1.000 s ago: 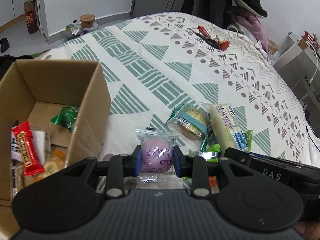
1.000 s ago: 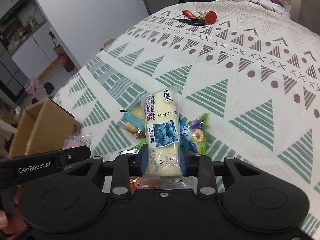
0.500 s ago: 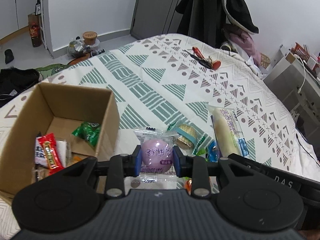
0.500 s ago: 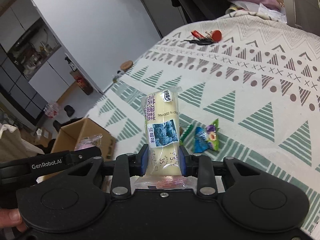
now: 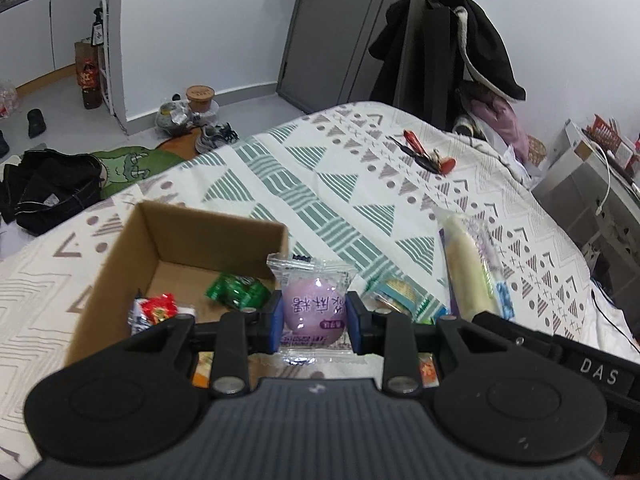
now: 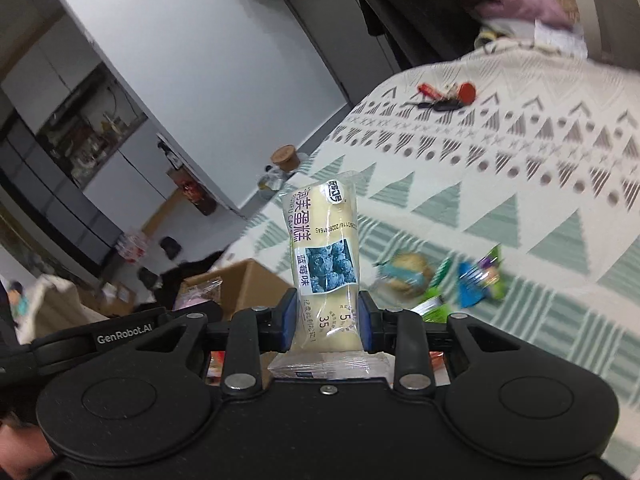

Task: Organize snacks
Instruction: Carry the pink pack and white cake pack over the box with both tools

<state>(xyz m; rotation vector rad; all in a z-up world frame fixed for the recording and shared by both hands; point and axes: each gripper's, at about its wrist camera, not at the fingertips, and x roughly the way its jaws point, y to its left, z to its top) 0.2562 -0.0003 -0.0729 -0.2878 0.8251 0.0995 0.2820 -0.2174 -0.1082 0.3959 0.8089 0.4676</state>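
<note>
Two closed grips: left gripper [image 5: 314, 316] clamps purple mochi packet [image 5: 314, 312]; right gripper [image 6: 327, 322] clamps blueberry cake roll [image 6: 324, 256].

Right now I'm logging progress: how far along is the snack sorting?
Partly done. The box already holds a green pack and a red pack. In hand: left gripper grips a purple candy, right gripper a cake roll. A cracker pack and candies remain on the bed.

Both claws have risen off the bed, lifting purple snack [image 5: 314, 309] and cake roll [image 6: 323, 256].
</note>
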